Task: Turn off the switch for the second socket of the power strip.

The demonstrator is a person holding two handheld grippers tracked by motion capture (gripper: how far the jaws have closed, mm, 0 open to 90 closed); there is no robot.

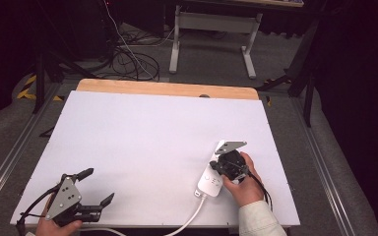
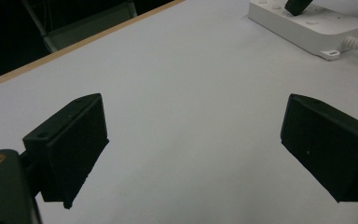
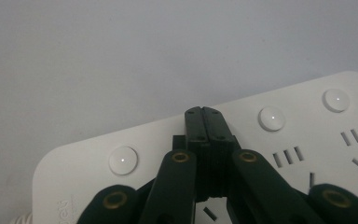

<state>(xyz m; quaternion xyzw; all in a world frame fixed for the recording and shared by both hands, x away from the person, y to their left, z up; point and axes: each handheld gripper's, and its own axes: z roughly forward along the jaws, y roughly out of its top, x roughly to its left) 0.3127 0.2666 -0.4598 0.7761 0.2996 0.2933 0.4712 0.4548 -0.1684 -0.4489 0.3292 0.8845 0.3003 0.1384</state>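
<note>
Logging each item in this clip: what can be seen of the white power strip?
The power strip is a long white block, plastic by its look, lying flat near the right front of the white table. Its top carries round white buttons beside socket slots. A white cable leaves its near end toward the table edge. The right hand-held gripper, jaws shut together, has its tips over the strip's top among the buttons.
</note>
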